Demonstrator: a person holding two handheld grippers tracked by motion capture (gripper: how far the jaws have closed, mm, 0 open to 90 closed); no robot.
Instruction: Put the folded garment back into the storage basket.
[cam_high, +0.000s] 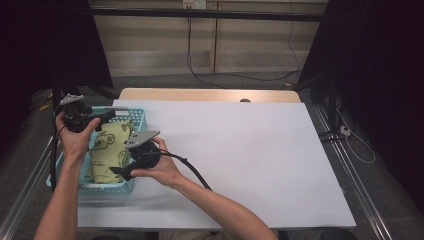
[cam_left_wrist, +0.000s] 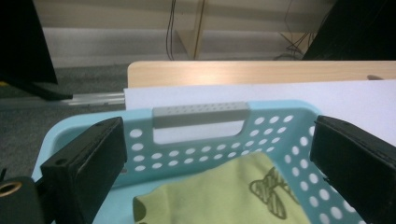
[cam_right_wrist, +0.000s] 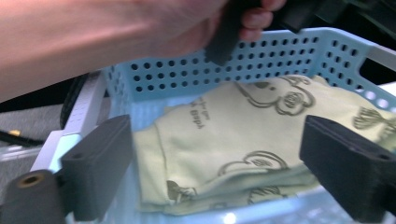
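White sheet (cam_high: 240, 150) covers most of one wooden table (cam_high: 210, 94); grey floor and pale wall panels behind.

One blue basket (cam_high: 134, 116) at the table's left edge, one yellow-green cloth (cam_high: 107, 147) folded inside it. Two grippers, both mine.

Cloth's long axis runs near-to-far along the basket, same as the basket's long side. Lies flat, printed side up, dark cartoon outlines on it.

Left gripper (cam_high: 108, 118) over the basket's far end; its jaws stand wide apart, nothing between the pads, basket's grey handle (cam_left_wrist: 201, 115) straight ahead in the left gripper view. Right gripper (cam_high: 119, 173) at the basket's near right corner, jaws spread too, cloth (cam_right_wrist: 261, 135) below them, not pinched.

Cloth's far edge partly hidden under my left hand (cam_high: 76, 137) in the high view. Basket's near wall blurred. Small printed lettering on the cloth unreadable. Right gripper view blurred.
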